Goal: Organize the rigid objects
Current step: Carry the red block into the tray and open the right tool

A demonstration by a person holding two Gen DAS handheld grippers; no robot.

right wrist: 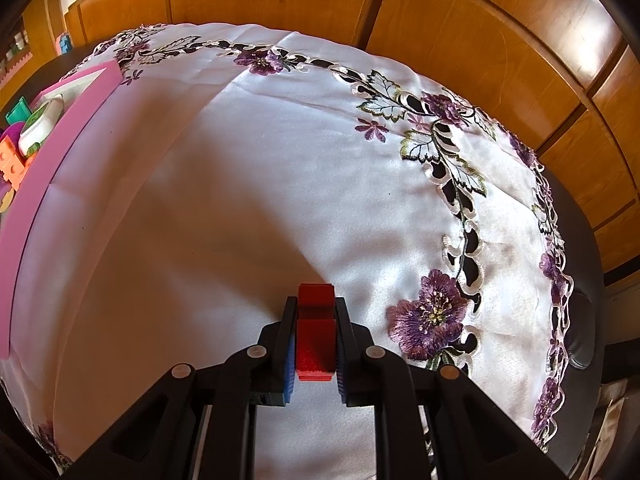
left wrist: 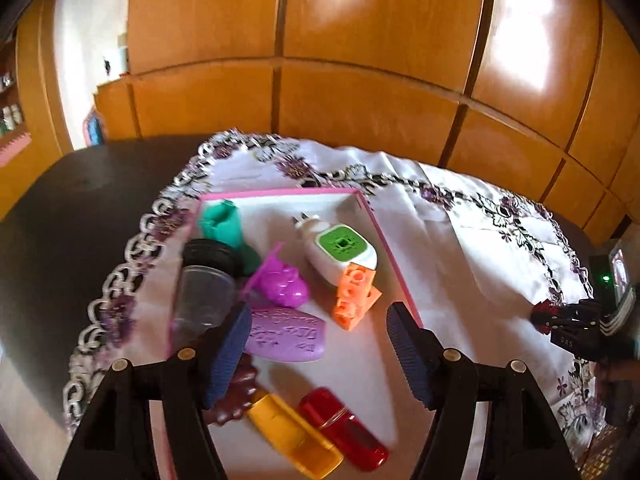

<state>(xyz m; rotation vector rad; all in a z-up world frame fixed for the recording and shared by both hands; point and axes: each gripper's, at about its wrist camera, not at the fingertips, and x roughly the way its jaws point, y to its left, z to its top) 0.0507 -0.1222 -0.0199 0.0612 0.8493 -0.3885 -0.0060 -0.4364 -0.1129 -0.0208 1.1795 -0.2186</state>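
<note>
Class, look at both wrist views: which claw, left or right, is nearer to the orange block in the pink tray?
Left. The left claw hangs open just above the tray, the orange block between its fingers. The right claw sits outside the pink tray, shut on a red block.

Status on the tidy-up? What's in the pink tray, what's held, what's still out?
Done: the pink tray already holds an orange block, a white-and-green plug, a purple soap, a jar and yellow and red cases.
In hand: the right tool is shut on a red block above the cloth; the left tool is open, holding nothing.
Left: that red block; no other loose pieces show on the cloth.
</note>
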